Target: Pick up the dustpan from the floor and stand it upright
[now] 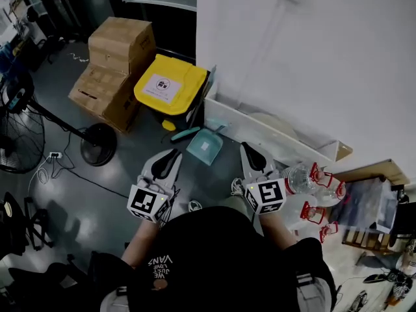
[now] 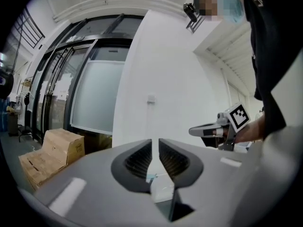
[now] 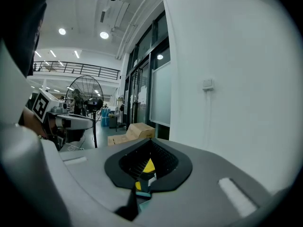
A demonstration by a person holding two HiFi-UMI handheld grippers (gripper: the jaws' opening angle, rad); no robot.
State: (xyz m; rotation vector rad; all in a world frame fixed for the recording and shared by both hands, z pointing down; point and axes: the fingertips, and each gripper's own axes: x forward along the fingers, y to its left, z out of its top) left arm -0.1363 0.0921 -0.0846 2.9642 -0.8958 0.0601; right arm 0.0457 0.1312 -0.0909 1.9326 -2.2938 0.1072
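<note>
- Right fingers (image 3: 163, 161) are clenched tip to tip, and nothing is caught in them. Only a sliver of yellow shows through the hollow behind the tips.
- Left fingers (image 2: 142, 159) are drawn in to a thin slit. They are empty too, with plain white wall showing through the gap.
- Right gripper (image 1: 249, 149) is held out in front of the person, marker cube nearest the body. The left gripper (image 1: 174, 153) is alongside it, well apart from it.
- The dustpan (image 1: 205, 147) is teal with a white label on its face. It sits on the grey floor (image 1: 130, 181) just ahead of both grippers, between their tips, and neither one touches it.
- From this steep angle I can't tell whether it stands fully upright or leans.
- Just beyond the dustpan is a yellow bin (image 1: 170, 84), hard against the corner of the white wall (image 1: 312, 64).
- Left of the bin is a stack of cardboard boxes (image 1: 117, 64).
- Further left, a pedestal fan (image 1: 19, 132) leans in, its round base on the floor near the boxes.
</note>
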